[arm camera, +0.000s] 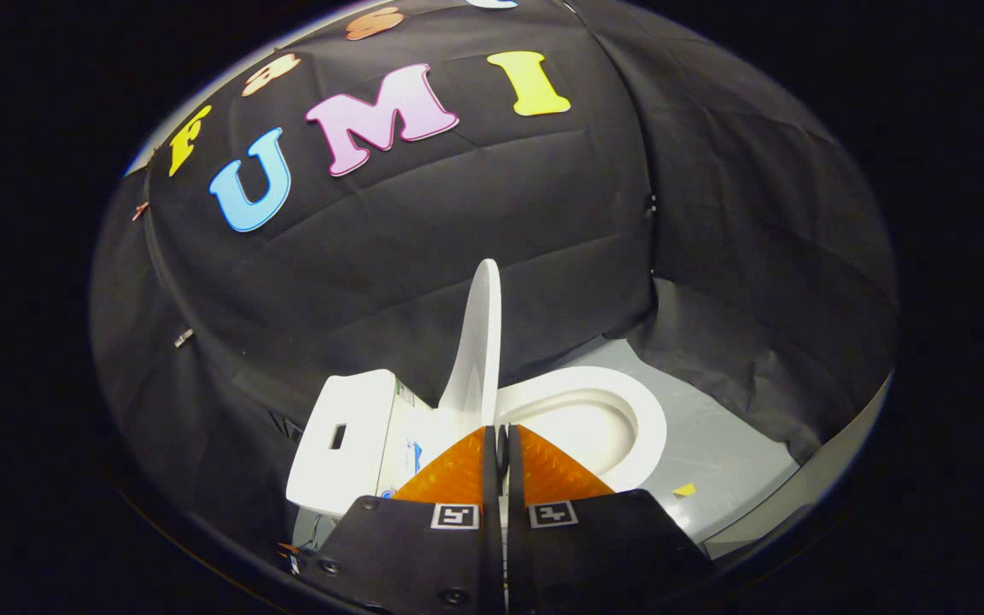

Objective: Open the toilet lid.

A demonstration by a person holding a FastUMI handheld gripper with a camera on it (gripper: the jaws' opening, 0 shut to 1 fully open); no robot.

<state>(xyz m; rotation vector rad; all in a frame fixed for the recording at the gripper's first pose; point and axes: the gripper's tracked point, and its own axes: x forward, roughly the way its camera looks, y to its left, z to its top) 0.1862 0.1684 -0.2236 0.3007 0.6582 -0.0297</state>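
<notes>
Looks like the lifting part is basically done: the toilet lid [479, 342] stands upright, edge-on just beyond the gripper [502, 440], over the open seat [629, 410]. Fingers pressed together, pinching nothing. Next I'd just back away without bumping it.

lid [482, 342]: glossy smooth plastic | seat [629, 401]: glossy | wall [500, 222]: matt creased cloth

White toilet lid [479, 342] raised upright, seen edge-on, hinged between the white tank [340, 440] and the open oval seat [629, 401], just beyond the fingers
</notes>
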